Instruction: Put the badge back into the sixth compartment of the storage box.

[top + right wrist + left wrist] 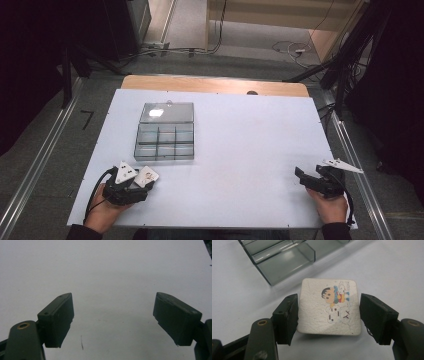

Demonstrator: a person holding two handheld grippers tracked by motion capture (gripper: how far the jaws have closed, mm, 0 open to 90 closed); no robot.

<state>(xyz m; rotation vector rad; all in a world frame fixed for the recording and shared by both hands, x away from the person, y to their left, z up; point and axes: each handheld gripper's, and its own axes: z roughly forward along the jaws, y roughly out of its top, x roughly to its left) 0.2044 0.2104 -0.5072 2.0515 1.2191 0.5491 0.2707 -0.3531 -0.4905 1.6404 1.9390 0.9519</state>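
Claws at the near edge of the desk (240, 135), one at each corner. On the near-left, the left claw (329, 315) has a small white square pad (328, 307) sitting right between its jaws. The left jaw lies against the pad's left edge, and the right jaw sits at the pad's right edge, so the pad is pinched across its width. The pad carries a cartoon print of a child in a red top, with some small lettering beside it, and its face looks textured, a bit like pressed paper. From the high view the pad (146, 176) pokes out ahead of the left claw (142, 182), near the front-left corner of the desk and just short of the clear compartment box (165, 142).

That box sits toward the left half of the desk, lid (166, 113) swung back and lying flat on the far side, compartments showing in two rows. In the left gripper view, its near corner (287, 262) is close beyond the pad, apart from it.

Over to the near-right corner: the right claw (306, 179) is held in the person's hand (334, 207). Its jaws (113, 320) are spread wide, with bare white desk between them and nothing gripped.
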